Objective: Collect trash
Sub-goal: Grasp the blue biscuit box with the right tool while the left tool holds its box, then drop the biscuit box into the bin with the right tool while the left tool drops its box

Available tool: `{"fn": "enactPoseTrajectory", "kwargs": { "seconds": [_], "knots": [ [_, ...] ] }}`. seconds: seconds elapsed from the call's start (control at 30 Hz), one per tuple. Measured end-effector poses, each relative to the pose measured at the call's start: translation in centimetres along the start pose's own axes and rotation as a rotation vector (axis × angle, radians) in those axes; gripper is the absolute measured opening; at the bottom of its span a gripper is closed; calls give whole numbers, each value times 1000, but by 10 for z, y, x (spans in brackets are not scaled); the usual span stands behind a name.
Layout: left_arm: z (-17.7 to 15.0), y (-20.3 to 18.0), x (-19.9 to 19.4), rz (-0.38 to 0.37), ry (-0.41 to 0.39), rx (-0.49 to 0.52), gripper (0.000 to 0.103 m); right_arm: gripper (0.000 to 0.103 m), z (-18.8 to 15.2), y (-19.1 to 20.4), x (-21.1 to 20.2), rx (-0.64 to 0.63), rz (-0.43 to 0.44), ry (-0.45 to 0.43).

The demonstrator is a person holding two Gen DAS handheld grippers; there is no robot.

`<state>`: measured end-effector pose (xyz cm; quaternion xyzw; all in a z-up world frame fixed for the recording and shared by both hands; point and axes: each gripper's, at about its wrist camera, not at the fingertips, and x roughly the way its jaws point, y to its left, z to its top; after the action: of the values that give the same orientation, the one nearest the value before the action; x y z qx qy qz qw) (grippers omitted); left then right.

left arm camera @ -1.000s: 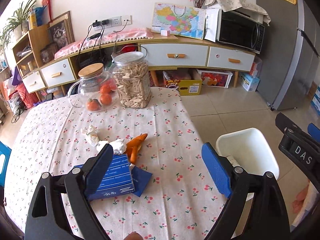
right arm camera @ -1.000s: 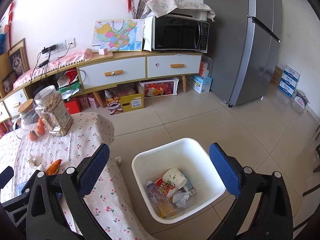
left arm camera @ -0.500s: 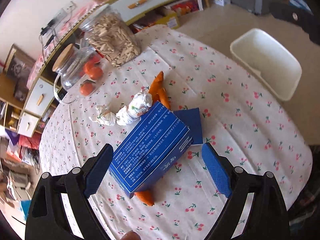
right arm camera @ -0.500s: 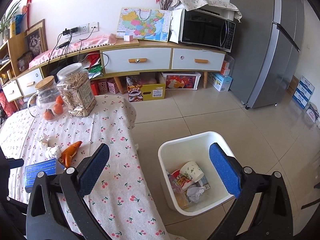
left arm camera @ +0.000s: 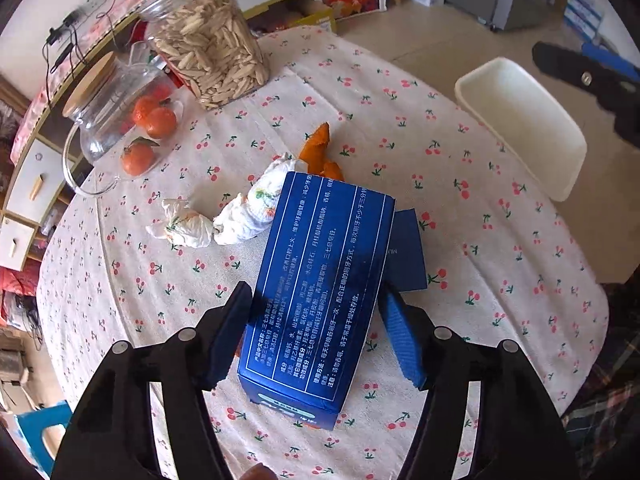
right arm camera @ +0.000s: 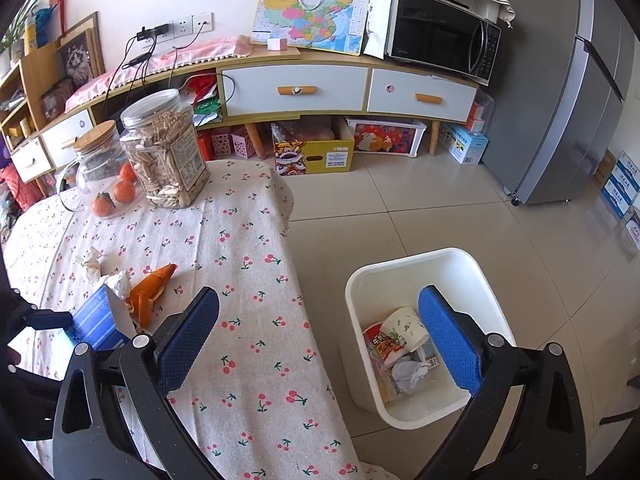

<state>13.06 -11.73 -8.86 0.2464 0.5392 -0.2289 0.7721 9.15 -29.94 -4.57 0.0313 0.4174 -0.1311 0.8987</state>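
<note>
A blue carton (left arm camera: 320, 280) with white print lies on the cherry-print tablecloth (left arm camera: 480, 240). My left gripper (left arm camera: 316, 320) straddles its near end, jaws narrowed, left pad at its side, a small gap at the right pad. Two crumpled tissues (left arm camera: 224, 216) and orange peel (left arm camera: 320, 152) lie just beyond the carton; they also show in the right wrist view with the carton (right arm camera: 96, 320). My right gripper (right arm camera: 320, 340) is open and empty, over the table's edge and the white bin (right arm camera: 424, 264), which holds trash.
A jar of seeds (left arm camera: 208, 44) and a glass jug with oranges (left arm camera: 124, 116) stand at the table's far side. The bin (left arm camera: 520, 120) sits on the floor right of the table. A sideboard, microwave (right arm camera: 440, 40) and fridge (right arm camera: 568, 100) line the far wall.
My left gripper has dropped toward the blue carton and narrowed its jaws around the near end. My right gripper has swung left, bringing more of the table into view.
</note>
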Motion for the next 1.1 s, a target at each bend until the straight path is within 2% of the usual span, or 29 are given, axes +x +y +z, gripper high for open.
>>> {"fn": "enactPoseTrajectory", "kwargs": {
  "seconds": [0.13, 0.27, 0.37, 0.47, 0.53, 0.6, 0.7, 0.77, 0.8, 0.87, 1.0, 1.1],
  "knots": [
    [-23, 12, -28, -17, -99, -131, 62, 96, -2, 18, 8, -41, 58, 31],
    [-54, 42, -55, -35, -223, -350, 62, 96, -9, 44, 11, -112, 144, 52],
    [-78, 64, -63, -36, -312, -477, 62, 96, -17, 70, 15, -193, 181, 67],
    [-98, 78, -61, -32, -332, -561, 62, 96, -28, 100, 20, -325, 212, 66],
    [-99, 83, -64, -35, -335, -570, 62, 96, -38, 120, 26, -435, 220, 69],
    [-100, 84, -74, -46, -374, -563, 62, 96, -47, 137, 34, -525, 228, 84],
    [-102, 88, -79, -67, -401, -572, 62, 96, -54, 151, 45, -595, 250, 108],
    [-103, 92, -78, -69, -399, -577, 62, 83, -57, 155, 52, -597, 278, 135],
    [-102, 93, -76, -66, -400, -578, 62, 69, -57, 155, 54, -580, 311, 165],
    [-103, 94, -77, -62, -405, -579, 62, 59, -55, 153, 49, -554, 336, 164],
    [-108, 100, -81, -58, -423, -609, 62, 55, -59, 154, 41, -529, 369, 200],
    [-112, 106, -83, -51, -430, -638, 62, 55, -62, 155, 27, -541, 393, 188]
  ]
}}
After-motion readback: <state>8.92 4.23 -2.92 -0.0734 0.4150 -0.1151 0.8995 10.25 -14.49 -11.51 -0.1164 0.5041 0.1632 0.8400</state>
